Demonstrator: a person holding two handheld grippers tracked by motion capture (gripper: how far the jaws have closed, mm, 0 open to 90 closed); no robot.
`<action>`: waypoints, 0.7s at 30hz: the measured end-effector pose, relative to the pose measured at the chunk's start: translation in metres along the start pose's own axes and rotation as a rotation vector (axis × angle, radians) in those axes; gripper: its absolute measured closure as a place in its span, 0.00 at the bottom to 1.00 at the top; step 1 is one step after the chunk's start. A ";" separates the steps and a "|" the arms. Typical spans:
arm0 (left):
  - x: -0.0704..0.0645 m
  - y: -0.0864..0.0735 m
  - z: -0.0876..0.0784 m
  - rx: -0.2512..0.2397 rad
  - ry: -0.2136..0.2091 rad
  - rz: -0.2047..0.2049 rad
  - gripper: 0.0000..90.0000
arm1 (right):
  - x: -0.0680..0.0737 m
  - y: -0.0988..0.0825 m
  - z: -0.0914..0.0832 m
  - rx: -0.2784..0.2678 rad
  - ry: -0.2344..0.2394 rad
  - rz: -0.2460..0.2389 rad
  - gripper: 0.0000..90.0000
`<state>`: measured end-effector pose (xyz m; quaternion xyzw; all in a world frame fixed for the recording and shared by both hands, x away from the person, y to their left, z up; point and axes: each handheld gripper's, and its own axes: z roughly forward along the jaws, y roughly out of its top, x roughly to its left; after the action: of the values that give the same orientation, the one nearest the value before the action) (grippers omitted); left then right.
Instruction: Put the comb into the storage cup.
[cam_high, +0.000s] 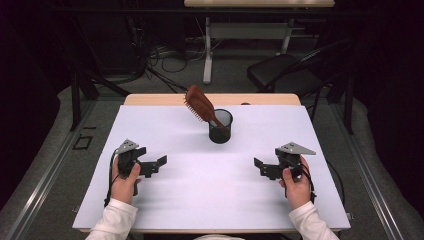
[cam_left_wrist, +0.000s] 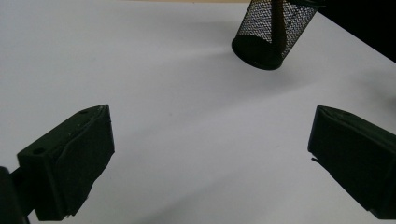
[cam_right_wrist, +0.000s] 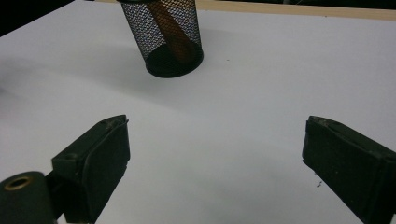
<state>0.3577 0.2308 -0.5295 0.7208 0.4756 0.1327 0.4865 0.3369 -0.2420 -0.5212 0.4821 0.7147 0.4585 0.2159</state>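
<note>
Here is a wide white rectangular tabletop (cam_high: 210, 190), smooth and matte, with a strip of pale wood edge (cam_high: 150, 99) showing along its far side. Standing toward the far middle of it is a black wire-mesh cylindrical cup (cam_high: 220, 126), upright, and in it a brown oval wooden hairbrush (cam_high: 199, 104), handle down inside the mesh, head leaning up and out to the left with bristles facing down-left. Through the mesh in the right gripper view the brown handle (cam_right_wrist: 170, 30) slants across the cup (cam_right_wrist: 166, 35); in the left gripper view the cup (cam_left_wrist: 273, 32) sits at the top right of the sheet.

The left gripper (cam_high: 159, 163) rests low over the near left of the table, jaws spread wide with only bare white between them, well apart from the cup. The right gripper (cam_high: 260, 165) mirrors it at the near right, jaws equally wide, holding nothing. White sleeves (cam_high: 114, 220) come in at the bottom edge.

Beyond the table the room is dim: grey carpet (cam_high: 165, 82), a tangle of black cables (cam_high: 160, 55), a white-legged desk (cam_high: 250, 30) at the back and a black chair (cam_high: 285, 72) on the right.
</note>
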 end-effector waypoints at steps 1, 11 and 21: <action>0.000 0.000 0.001 0.001 0.001 -0.002 0.00 | 0.000 0.000 0.000 -0.003 0.000 0.001 0.08; 0.002 -0.002 0.001 0.007 0.004 -0.004 0.00 | 0.000 -0.001 0.001 0.004 -0.002 0.000 0.08; 0.005 -0.004 0.001 0.009 0.011 -0.006 0.00 | -0.002 -0.002 0.002 0.004 -0.006 0.001 0.08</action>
<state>0.3589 0.2341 -0.5343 0.7208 0.4811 0.1328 0.4810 0.3380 -0.2429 -0.5243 0.4841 0.7147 0.4559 0.2168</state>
